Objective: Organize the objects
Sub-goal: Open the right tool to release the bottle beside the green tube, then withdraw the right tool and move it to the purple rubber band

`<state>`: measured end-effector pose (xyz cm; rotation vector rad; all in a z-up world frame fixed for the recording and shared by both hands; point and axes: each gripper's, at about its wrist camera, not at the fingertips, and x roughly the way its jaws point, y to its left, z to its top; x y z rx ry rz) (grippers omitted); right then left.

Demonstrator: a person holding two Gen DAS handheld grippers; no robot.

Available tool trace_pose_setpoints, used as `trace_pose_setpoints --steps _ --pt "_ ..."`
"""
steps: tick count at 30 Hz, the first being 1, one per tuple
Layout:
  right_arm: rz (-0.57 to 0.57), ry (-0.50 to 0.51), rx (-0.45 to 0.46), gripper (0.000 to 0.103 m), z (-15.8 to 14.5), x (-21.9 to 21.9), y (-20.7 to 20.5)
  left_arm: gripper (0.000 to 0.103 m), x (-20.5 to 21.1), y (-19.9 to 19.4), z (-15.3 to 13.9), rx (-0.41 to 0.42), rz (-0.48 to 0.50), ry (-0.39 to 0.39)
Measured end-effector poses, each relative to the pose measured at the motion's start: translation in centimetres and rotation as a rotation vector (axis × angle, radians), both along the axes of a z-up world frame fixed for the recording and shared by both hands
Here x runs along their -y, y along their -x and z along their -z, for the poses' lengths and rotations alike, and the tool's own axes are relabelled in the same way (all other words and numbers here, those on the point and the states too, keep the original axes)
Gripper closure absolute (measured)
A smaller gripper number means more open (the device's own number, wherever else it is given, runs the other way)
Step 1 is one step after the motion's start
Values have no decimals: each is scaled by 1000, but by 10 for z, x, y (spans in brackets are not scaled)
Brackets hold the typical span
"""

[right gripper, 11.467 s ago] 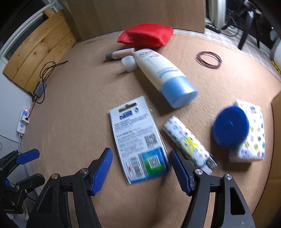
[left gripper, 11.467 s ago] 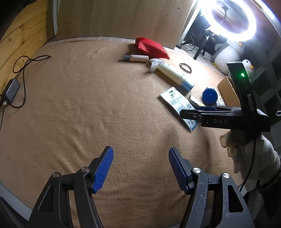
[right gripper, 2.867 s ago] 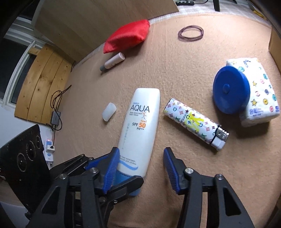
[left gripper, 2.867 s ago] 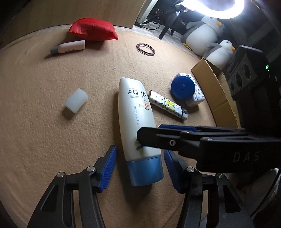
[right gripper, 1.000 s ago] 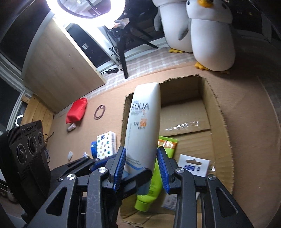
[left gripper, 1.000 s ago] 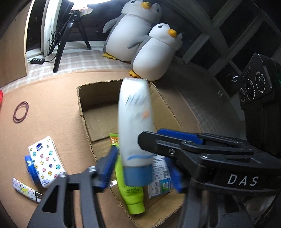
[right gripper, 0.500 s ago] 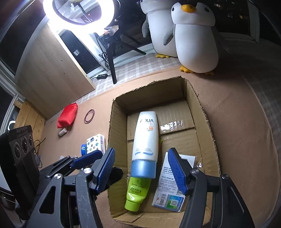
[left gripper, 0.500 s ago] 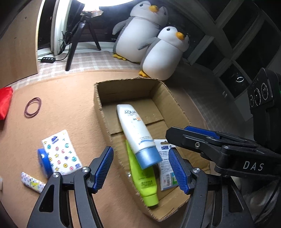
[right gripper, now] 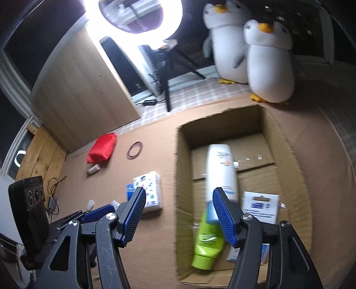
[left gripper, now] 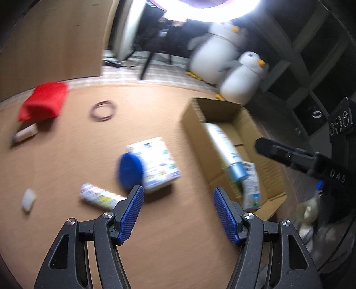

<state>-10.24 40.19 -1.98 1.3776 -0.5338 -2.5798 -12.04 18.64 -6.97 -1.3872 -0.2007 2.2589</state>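
The white sunscreen tube (right gripper: 220, 173) with a blue cap lies in the cardboard box (right gripper: 181, 169), across a green tube (right gripper: 208, 246) and beside a white card pack (right gripper: 261, 205). It also shows in the left wrist view (left gripper: 224, 149). My left gripper (left gripper: 178, 211) is open and empty above the mat, near the patterned tissue pack (left gripper: 155, 162), blue disc (left gripper: 130, 171) and patterned lighter (left gripper: 100, 196). My right gripper (right gripper: 179, 217) is open and empty above the box's near left corner.
On the tan mat lie a red pouch (left gripper: 42, 102), a ring of hair bands (left gripper: 103, 111), a small pink tube (left gripper: 24, 133) and a white cap (left gripper: 29, 199). Two plush penguins (right gripper: 267, 62) stand behind the box. A ring light (right gripper: 140, 13) glares above.
The left gripper has swung left, away from the box and over the loose items on the mat. The right gripper has shifted a little. The sunscreen tube stays in the box.
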Motion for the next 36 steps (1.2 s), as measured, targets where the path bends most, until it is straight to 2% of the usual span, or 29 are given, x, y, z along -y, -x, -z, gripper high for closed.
trace_pose_setpoints --steps 7,15,21,25,31,36 --pt "-108 -28 -8 44 -3 55 14 34 89 -8 10 17 -123 33" --pt "-254 20 74 44 3 116 61 34 172 -16 19 36 -227 50" --pt "-316 29 133 44 19 161 115 34 202 -18 26 45 -252 57" --pt "-306 33 177 45 39 179 151 34 215 -18 31 57 -269 52" --pt "-303 -44 223 45 69 197 190 34 230 -13 35 65 -288 40" --pt "-306 -89 251 45 84 204 206 34 233 -8 39 73 -293 29"
